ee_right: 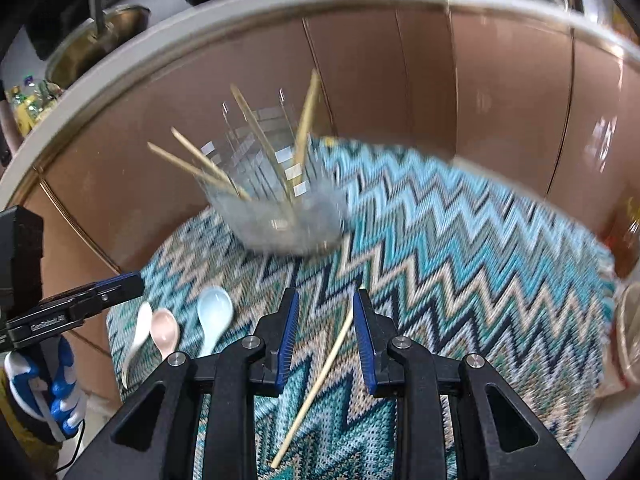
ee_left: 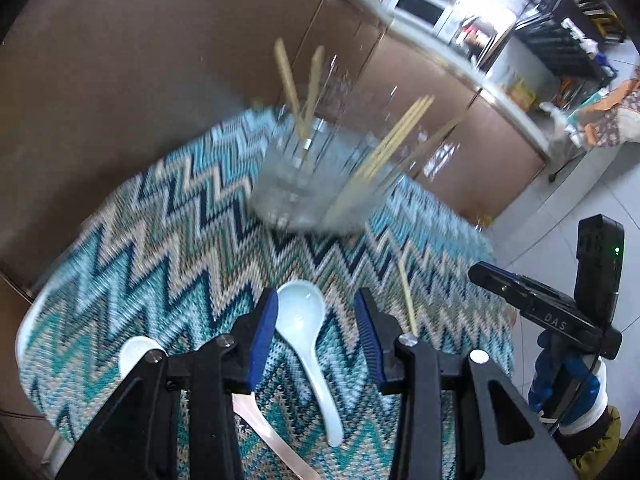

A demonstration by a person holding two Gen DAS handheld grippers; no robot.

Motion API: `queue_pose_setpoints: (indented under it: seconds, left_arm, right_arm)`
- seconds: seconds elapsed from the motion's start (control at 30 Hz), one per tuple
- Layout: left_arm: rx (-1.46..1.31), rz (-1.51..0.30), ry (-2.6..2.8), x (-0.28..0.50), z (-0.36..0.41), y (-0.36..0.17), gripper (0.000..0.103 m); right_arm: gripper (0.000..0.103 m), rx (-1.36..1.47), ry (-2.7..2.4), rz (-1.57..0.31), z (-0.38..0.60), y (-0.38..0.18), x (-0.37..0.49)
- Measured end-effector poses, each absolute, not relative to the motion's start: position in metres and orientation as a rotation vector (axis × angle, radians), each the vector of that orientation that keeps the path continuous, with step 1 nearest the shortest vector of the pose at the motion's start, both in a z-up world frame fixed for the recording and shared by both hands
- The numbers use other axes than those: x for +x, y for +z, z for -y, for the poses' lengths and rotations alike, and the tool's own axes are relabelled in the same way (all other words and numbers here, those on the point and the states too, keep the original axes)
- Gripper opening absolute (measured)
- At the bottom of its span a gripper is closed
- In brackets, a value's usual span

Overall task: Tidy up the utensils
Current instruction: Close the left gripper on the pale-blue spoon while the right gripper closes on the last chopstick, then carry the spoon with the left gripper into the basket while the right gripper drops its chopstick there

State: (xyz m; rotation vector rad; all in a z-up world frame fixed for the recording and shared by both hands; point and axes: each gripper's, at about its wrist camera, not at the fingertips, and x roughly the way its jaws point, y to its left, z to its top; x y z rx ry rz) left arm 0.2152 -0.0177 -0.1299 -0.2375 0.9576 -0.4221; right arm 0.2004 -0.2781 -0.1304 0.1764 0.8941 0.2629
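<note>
A clear holder (ee_left: 316,176) (ee_right: 276,208) with several wooden chopsticks stands at the far side of a zigzag mat (ee_left: 160,240) (ee_right: 460,240). My left gripper (ee_left: 316,320) is open just above a pale blue spoon (ee_left: 308,332) (ee_right: 214,312), whose bowl lies between the jaws. A white spoon (ee_left: 136,354) (ee_right: 138,336) and a pink spoon (ee_right: 164,330) lie to its left. My right gripper (ee_right: 326,320) is open over a single loose chopstick (ee_right: 320,384) (ee_left: 408,300) that runs slantwise between its jaws. Neither gripper holds anything.
Brown cabinet fronts (ee_right: 420,92) rise right behind the mat, under a pale counter with a sink (ee_right: 100,40). A gloved hand (ee_right: 48,392) holds the left tool. A woven basket edge (ee_right: 628,332) sits at the mat's right. Tiled floor (ee_left: 560,208) lies beyond.
</note>
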Motion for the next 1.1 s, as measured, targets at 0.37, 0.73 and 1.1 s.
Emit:
queue_pose_setpoints:
  seconds: [0.37,0.73,1.1]
  left_arm:
    - [-0.293,-1.133,-0.418,0.265,0.025,-0.177,0.037]
    - [-0.292,-1.222,-0.409,0.281,0.037,-0.206,0.029]
    - [-0.328,-1.183,-0.392,0.272,0.031,-0.201,0.007]
  right_arm:
    - [0.032,0.248,0.255,-1.145,0.279,-0.198,0.256]
    - [0.028,0.245,0.231,-1.225,0.266,-0.22,0.282]
    - [0.005,0.275,0.251,-1.239,0.268,-0.218,0.29]
